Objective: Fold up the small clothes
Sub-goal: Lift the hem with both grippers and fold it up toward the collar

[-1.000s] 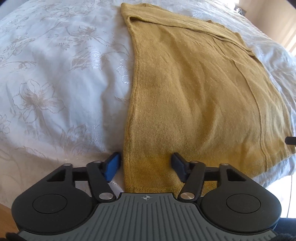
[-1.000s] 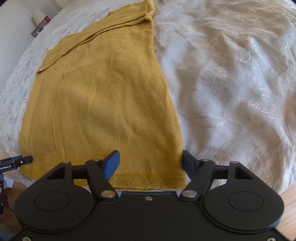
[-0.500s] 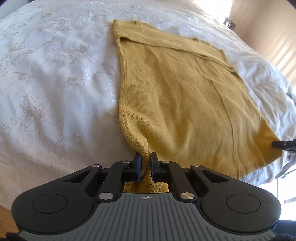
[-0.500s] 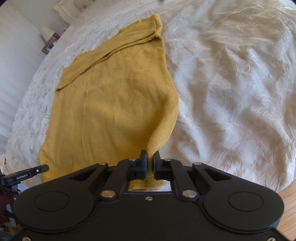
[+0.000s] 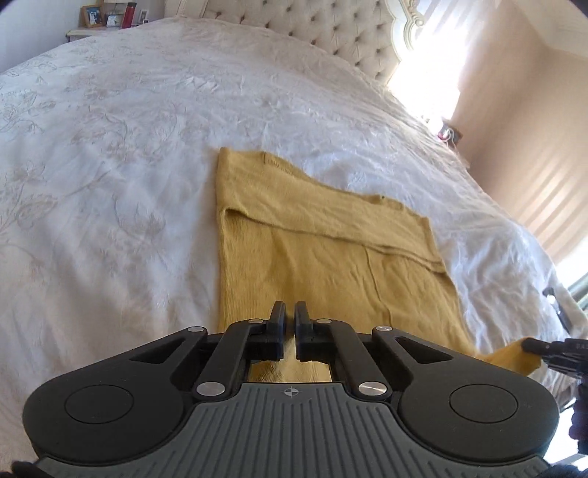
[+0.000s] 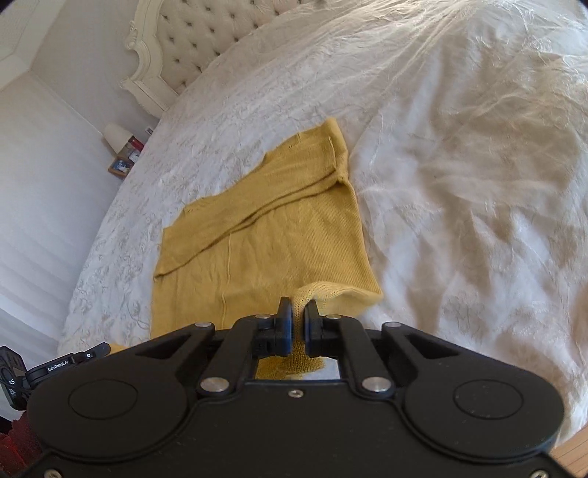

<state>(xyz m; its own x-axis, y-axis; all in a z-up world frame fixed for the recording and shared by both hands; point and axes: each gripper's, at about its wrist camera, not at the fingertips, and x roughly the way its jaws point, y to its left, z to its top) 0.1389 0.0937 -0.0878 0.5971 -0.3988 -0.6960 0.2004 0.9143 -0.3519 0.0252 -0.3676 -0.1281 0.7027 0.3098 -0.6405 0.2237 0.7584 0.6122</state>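
Garment: a mustard-yellow knit sweater (image 5: 323, 257) lies flat on the bed (image 5: 110, 176), sleeves folded across its upper part, near hem raised off the cover.
Left claw (image 5: 289, 312): pressed together, pinching the sweater's near left hem corner.
Right claw (image 6: 297, 310): pressed together, pinching the near right hem corner, which curls up over its tips.
Bed: white floral-embroidered cover, tufted headboard (image 5: 330, 33) at the far end.
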